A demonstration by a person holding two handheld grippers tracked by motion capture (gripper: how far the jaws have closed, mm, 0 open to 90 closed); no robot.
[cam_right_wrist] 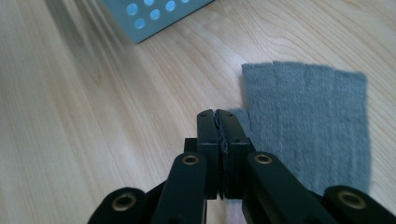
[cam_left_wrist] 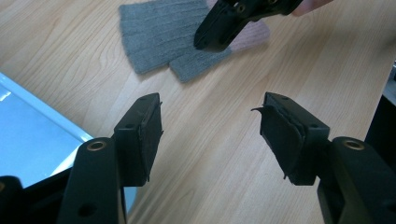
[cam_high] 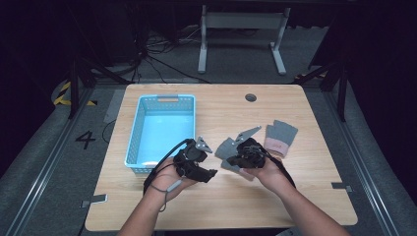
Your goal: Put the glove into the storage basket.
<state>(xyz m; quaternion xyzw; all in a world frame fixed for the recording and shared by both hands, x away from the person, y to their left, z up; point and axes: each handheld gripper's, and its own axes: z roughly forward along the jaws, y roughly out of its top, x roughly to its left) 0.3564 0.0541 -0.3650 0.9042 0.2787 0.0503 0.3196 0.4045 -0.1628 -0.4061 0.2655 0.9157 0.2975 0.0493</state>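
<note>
Lighting's pretty uneven in the high view: the counter [cam_high: 305, 196] is lit brightly from above while the floor and everything past its far edge sinks into near-black, with heavy darkness in both upper corners. Shadows under the hands are short and soft. The picture's a bit soft overall, low on detail. In the left gripper view the wood is evenly bright, the blue basket [cam_left_wrist: 28, 126] shows a pale glare streak at the left edge, and the near black parts are slightly out of focus. The right gripper view has motion smear toward its top left, where the wood grain blurs into streaks; the grey glove [cam_right_wrist: 308, 121] stays fairly sharp.
</note>
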